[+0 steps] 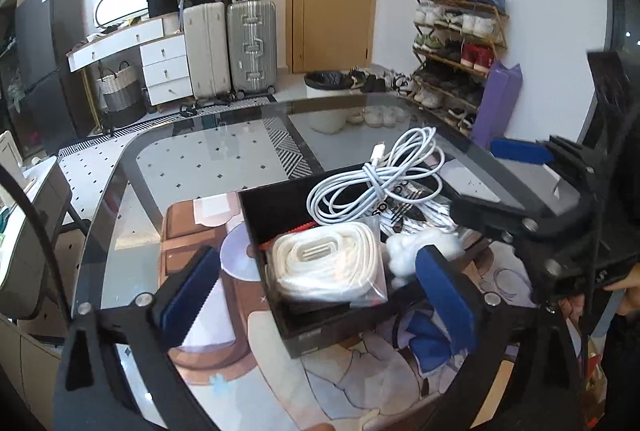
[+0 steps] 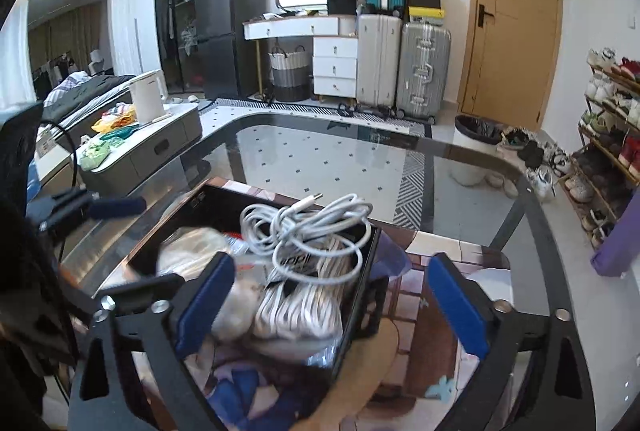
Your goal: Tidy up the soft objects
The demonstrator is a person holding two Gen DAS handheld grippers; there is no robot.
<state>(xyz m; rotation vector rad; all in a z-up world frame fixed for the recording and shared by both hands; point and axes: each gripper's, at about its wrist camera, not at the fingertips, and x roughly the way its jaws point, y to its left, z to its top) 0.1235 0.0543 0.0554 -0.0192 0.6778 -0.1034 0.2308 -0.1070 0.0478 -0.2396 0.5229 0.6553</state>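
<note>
Both my grippers, left gripper (image 1: 316,295) and right gripper (image 2: 332,307), hover with jaws wide, holding nothing. Coiled white charging cable (image 1: 380,179) and bagged white strap (image 1: 328,267) sit gathered inside the black rectangular box (image 1: 300,335) on the glass worktop (image 1: 224,135), presumably for tidiness.

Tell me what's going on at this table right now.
A person with a claw in each hand is sorting soft items into a black box on a glass table. A coiled white cable, a bagged white strap and a cotton wad already lie in it. The left claw and right claw both hang open over the box, holding nothing.
</note>
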